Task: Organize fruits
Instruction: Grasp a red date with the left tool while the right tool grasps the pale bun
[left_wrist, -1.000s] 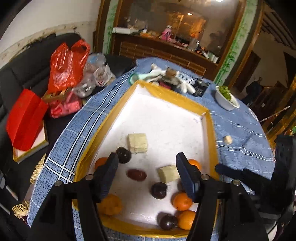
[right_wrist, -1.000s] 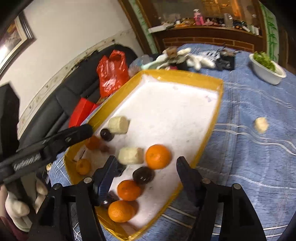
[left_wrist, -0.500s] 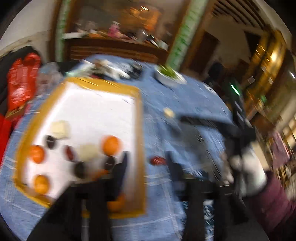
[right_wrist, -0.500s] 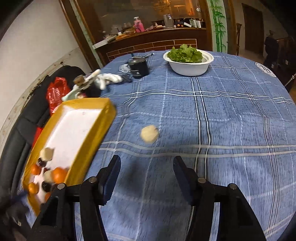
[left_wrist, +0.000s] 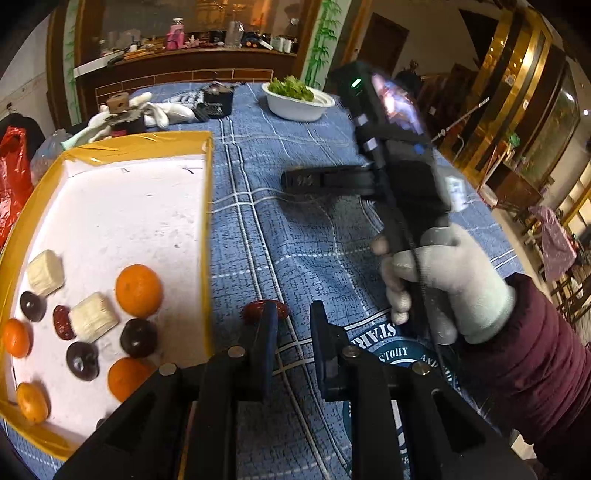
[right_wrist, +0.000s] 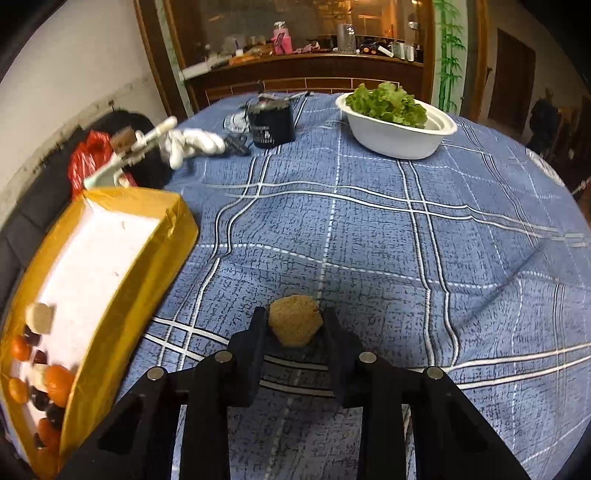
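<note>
Tan and rough, the peeled fruit chunk (right_wrist: 294, 324) sits clamped between the right gripper (right_wrist: 294, 328) fingers above the blue plaid tablecloth (right_wrist: 388, 236), seemingly lifted for carrying to the yellow-rimmed tray (left_wrist: 207, 221). Just beyond the left gripper (left_wrist: 290, 321), whose narrowly parted jaws grip nothing, lies a red date (left_wrist: 258, 309) outside that tray. Cloth lettering reads "STAR" and "STOHY". Farther off stands a lettuce bowl (right_wrist: 397, 127).
</note>
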